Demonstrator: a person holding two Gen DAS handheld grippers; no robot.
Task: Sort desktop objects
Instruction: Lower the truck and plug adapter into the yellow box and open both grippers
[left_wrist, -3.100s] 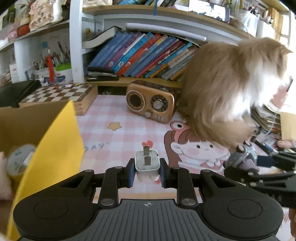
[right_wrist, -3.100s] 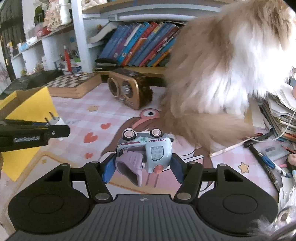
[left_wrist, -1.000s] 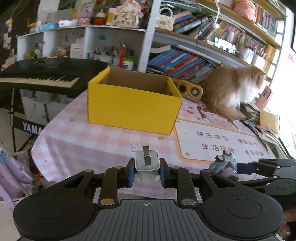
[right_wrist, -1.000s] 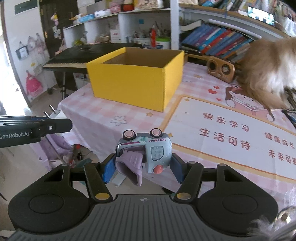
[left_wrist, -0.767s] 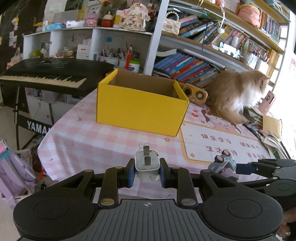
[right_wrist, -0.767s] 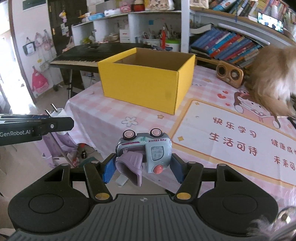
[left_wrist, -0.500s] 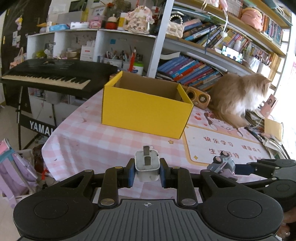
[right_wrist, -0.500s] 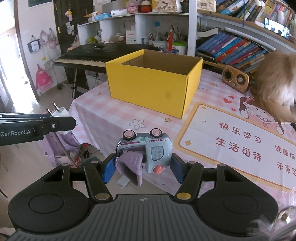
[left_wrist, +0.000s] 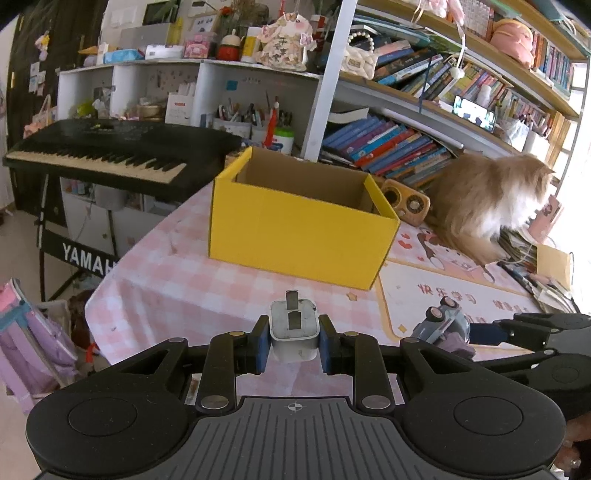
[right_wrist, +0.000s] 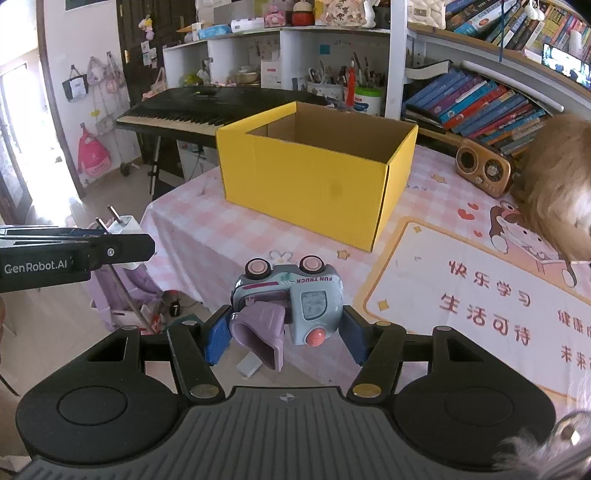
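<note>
Both fingers pairs grip: left gripper (left_wrist: 294, 345) clamps a plug adapter (left_wrist: 294, 329); right gripper (right_wrist: 284, 338), wider, a toy truck (right_wrist: 291, 301).

Readable stuff: "YAMAH" on the keyboard stand panel (left_wrist: 86, 258) at 9 o'clock, "GenRobot.AI" on the left gripper (right_wrist: 122, 236), "FUN TRUCK" upside down on the toy truck (right_wrist: 295, 295), Chinese characters on the desk mat (right_wrist: 480, 310) at 3 o'clock

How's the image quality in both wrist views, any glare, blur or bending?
Left wrist view: window glare washes out the right edge, shelves bow from the fisheye, the cat looks soft. Right wrist view: doorway light blows out the left edge; the toy truck is sharp.
</note>
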